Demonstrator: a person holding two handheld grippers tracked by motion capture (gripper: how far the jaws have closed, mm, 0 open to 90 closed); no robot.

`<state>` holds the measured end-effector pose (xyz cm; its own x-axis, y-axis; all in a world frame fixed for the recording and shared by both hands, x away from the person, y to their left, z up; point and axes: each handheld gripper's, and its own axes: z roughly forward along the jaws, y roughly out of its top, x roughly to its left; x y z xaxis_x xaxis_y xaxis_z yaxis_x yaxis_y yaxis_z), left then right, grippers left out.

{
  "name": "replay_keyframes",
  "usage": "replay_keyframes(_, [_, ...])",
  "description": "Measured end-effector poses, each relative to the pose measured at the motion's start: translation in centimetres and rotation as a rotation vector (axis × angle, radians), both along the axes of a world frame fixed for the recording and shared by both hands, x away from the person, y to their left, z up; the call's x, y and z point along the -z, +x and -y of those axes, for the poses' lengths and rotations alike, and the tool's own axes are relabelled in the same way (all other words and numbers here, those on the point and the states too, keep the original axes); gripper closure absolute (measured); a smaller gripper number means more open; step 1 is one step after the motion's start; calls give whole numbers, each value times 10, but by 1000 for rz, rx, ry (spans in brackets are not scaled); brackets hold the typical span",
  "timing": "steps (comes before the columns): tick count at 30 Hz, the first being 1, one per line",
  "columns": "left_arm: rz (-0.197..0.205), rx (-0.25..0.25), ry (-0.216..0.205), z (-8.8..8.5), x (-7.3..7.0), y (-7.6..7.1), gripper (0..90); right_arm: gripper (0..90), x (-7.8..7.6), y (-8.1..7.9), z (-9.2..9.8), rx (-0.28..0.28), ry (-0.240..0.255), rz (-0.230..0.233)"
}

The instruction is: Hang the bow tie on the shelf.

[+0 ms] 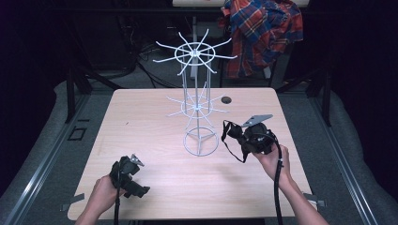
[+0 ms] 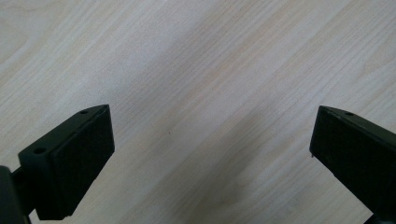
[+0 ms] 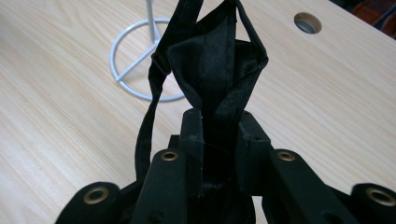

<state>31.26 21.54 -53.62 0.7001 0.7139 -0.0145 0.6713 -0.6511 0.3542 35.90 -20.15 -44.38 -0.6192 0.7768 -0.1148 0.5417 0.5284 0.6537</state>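
In the high view, a pale wooden bench (image 1: 155, 117) sits mid-frame with a white wire rack (image 1: 197, 101) standing upright near its centre: a round base ring, thin uprights, and two tiers of spokes fanning out. A plaid shirt (image 1: 260, 33) hangs at the upper right of the frame, behind the bench. A small round hole (image 1: 226, 100) shows in the benchtop just right of the rack.

The right gripper (image 1: 234, 133), held in the person's right hand (image 1: 272, 161) at the lower right, has its jaws drawn in tight on a black fabric piece with straps (image 1: 232, 138), which sticks out toward the rack's base, close beside it but not touching. In the right gripper view the black fabric piece with straps (image 3: 219, 70) rises folded from between the jaws, one strap looping down at the left, with the rack's base ring (image 3: 140, 56) on the bench beyond it.

The left gripper (image 1: 141, 191) is at the lower left of the high view, held low over the bench in the left hand (image 1: 105, 192). In the left gripper view its jaws stand wide apart with only bare wood grain between them.
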Motion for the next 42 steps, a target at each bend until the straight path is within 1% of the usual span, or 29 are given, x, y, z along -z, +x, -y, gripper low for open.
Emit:
replay_keyframes(6, [0,8,0,1,-1,0,0,755,-10,-5,1,-4,16,24])
replay_keyframes(10, [-3,10,0,2,-1,0,0,754,-12,-6,3,-2,27,26])
replay_keyframes(15, [-3,9,-3,2,-1,0,0,755,-16,-6,9,9,58,44])
replay_keyframes(17, [-5,9,3,2,-1,0,0,754,-19,-6,11,10,64,43])
replay_keyframes(18, [-6,9,3,2,-1,0,0,755,-20,-6,12,13,76,49])
replay_keyframes(19, [-4,9,3,2,-1,0,1,754,-21,-6,13,14,75,47])
replay_keyframes(26, [-3,9,4,2,-1,0,0,754,-29,-9,15,13,89,72])
replay_keyframes(30, [-8,9,5,2,-1,0,1,754,-31,-9,16,16,107,81])
replay_keyframes(32, [-5,9,3,2,0,0,0,754,-32,-8,16,15,105,78])
replay_keyframes(33, [-3,9,3,2,0,0,0,754,-32,-7,16,17,111,78])
replay_keyframes(35, [-3,9,4,2,-1,0,0,754,-32,-5,15,17,107,74])
replay_keyframes(37, [-3,9,3,2,-1,0,0,754,-32,-3,15,20,115,72])
replay_keyframes(38, [-4,8,3,2,-1,0,0,754,-33,-2,14,16,109,67])
replay_keyframes(40, [-6,8,4,2,-1,0,0,754,-32,-1,12,15,116,67])
replay_keyframes(42, [-6,8,3,2,-1,0,0,754,-31,1,10,12,105,62])
